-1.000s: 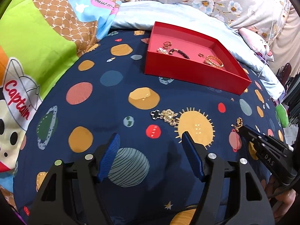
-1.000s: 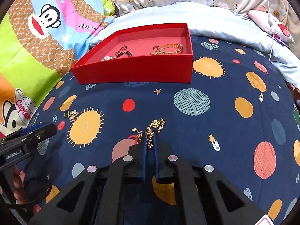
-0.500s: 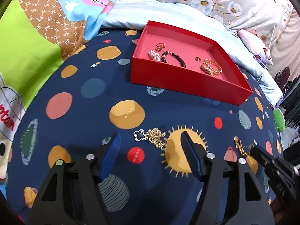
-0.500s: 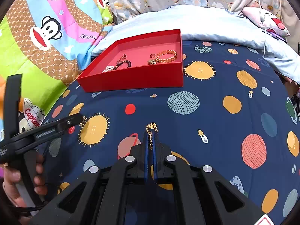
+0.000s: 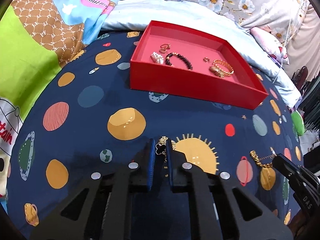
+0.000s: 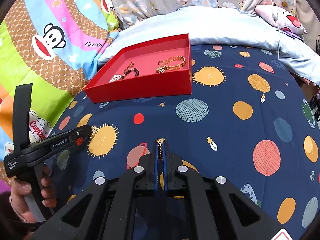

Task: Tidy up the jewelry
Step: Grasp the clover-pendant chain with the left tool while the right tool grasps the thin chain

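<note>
Left gripper (image 5: 161, 152): its 2 blue-padded jaws have just been closing and are now pinching the clover chain, low over the bedsheet.
Clover chain (image 5: 161, 149): a black 4-lobed clover charm on a bunched gold chain, sitting between the left pads, its gold end poking out past the tips.
Right gripper (image 6: 160, 151): its jaws are pressing tight together on the gold chain.
Gold chain (image 6: 160, 149): knobbly gold links, showing as a thin strip between the right pads, with a small round end at the tips.
Red tray (image 5: 186, 84): a shallow, matte red card box with straight walls, lying on the bedsheet well beyond both grippers.
In the tray: a dark beaded bracelet (image 5: 179, 60), a pearly white cluster (image 5: 157, 57) and a gold link bangle (image 5: 223, 70) are lying apart on the floor.
Bedsheet (image 5: 96, 120): soft navy fabric printed with round planets and suns.
Around: a cartoon-print blanket (image 6: 50, 44) is lying to the left, a pale blue pillow (image 6: 210, 26) behind the tray.
Hand (image 6: 30, 198): gripping the left gripper's handle.
</note>
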The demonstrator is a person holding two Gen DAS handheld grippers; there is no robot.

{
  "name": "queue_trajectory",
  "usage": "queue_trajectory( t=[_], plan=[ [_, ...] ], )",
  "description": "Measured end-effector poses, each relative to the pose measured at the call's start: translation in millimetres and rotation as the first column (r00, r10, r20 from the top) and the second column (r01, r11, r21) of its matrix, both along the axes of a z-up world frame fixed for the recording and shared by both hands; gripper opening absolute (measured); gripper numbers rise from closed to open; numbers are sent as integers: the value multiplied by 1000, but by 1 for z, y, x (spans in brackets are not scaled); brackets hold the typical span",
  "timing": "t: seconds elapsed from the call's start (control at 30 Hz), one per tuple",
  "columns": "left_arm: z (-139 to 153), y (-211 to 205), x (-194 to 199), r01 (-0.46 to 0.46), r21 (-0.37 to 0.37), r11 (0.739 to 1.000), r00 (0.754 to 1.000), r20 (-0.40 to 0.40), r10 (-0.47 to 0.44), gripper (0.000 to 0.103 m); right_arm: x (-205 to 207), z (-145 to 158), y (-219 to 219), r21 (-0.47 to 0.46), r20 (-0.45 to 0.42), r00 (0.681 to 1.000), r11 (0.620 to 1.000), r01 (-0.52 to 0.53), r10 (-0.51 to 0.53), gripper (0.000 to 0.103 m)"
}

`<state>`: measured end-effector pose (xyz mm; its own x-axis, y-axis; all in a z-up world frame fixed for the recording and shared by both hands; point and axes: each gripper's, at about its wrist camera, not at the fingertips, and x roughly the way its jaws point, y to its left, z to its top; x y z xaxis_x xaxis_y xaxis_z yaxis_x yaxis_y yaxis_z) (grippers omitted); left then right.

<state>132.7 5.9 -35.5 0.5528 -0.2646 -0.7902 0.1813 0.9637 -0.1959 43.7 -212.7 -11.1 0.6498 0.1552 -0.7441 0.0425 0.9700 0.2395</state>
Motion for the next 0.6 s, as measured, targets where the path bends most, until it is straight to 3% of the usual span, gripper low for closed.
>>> queue_trajectory(
  t=[0.23,0.6],
  plan=[
    [29,0,-12,23,-30,999,999,42,-21,10,-9,20,-4,3,44,999,1000,8,-8,3],
    [104,-11,-23,108,-63,992,983,158,-97,10,-14,81,-18,-5,176,984,1000,27,-26,3]
  ],
)
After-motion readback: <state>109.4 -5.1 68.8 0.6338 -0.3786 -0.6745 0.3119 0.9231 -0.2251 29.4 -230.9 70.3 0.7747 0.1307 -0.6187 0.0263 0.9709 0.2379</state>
